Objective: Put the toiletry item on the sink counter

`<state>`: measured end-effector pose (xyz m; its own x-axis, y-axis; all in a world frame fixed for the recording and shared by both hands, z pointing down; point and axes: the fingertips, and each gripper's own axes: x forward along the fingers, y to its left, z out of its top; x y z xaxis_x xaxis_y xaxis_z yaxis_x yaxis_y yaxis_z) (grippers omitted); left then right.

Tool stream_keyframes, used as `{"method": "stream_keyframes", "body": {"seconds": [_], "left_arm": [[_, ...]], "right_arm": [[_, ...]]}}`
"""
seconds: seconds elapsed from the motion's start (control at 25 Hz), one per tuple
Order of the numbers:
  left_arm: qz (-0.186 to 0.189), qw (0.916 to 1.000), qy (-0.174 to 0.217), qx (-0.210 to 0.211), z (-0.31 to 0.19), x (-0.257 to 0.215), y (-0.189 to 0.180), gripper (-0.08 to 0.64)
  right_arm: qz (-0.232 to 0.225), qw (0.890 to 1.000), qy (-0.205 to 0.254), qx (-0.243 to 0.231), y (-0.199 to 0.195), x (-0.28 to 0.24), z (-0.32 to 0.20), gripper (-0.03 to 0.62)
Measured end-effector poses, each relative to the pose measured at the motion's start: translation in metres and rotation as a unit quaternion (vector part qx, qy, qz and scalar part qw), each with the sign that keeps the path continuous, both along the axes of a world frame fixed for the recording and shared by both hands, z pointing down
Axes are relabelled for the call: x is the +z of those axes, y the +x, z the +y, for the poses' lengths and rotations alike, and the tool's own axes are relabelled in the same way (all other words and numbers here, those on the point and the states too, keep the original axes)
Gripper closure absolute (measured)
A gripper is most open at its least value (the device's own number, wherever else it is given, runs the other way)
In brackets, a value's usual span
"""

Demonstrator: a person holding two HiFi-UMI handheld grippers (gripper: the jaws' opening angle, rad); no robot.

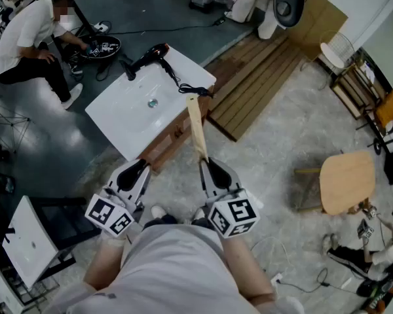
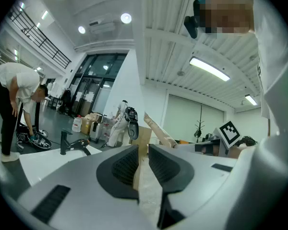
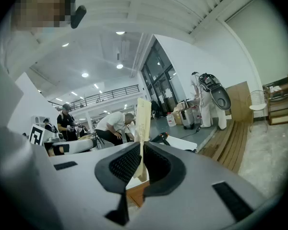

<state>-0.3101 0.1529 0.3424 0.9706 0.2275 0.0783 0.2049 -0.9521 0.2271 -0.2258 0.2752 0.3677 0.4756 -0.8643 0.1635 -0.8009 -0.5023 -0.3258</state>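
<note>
At your right gripper (image 1: 206, 163), the jaws are pinched almost closed on the lower end of a long, flat, pale toiletry packet (image 1: 196, 126), which points toward the white sink counter (image 1: 121, 126) and is not yet set down. Your left gripper (image 1: 133, 171) is all but closed on nothing. Carry the packet over bare counter beside the basin (image 1: 152, 102), clear of the hair dryer (image 1: 149, 56), lay it flat, then release.
</note>
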Motion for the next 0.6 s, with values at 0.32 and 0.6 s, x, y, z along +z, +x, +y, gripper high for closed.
{"method": "stream_keyframes", "body": {"seconds": [0.32, 0.6], "left_arm": [[-0.007, 0.9998, -0.012, -0.01, 0.03, 0.001, 0.021, 0.486], [-0.009, 0.9997, 0.002, -0.021, 0.074, 0.005, 0.044, 0.485]], "right_arm": [[-0.006, 1.0, 0.011, -0.003, 0.025, 0.0, 0.028, 0.558], [0.004, 1.0, 0.02, -0.018, 0.051, 0.001, 0.069, 0.558]]}}
